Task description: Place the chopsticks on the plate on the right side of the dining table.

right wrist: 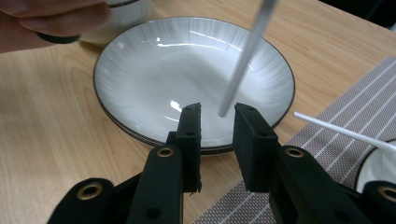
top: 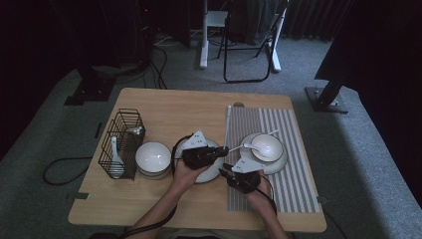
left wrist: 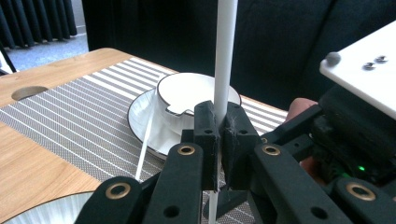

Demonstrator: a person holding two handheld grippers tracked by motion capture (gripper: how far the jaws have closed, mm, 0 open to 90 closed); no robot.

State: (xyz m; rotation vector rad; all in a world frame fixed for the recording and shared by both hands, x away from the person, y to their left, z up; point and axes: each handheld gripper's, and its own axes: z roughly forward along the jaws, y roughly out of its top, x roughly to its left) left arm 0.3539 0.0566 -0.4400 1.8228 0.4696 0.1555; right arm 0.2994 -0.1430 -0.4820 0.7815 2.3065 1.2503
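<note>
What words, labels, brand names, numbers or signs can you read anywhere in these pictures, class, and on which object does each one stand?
No readable text.
Grey plate on the left gripper: small dark marks in the high view, too small to read.
Grey plate on the right gripper: the same, unreadable.
Chopstick, plate, bowl, striped mat, wire basket: no lettering visible.

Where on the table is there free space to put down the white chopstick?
The far wooden strip behind the wire basket and the plate is bare. So is the near edge of the striped mat, and the near-left wood in front of the small bowl. It is crowded around the plate, both grippers and the bowl with spoon.
</note>
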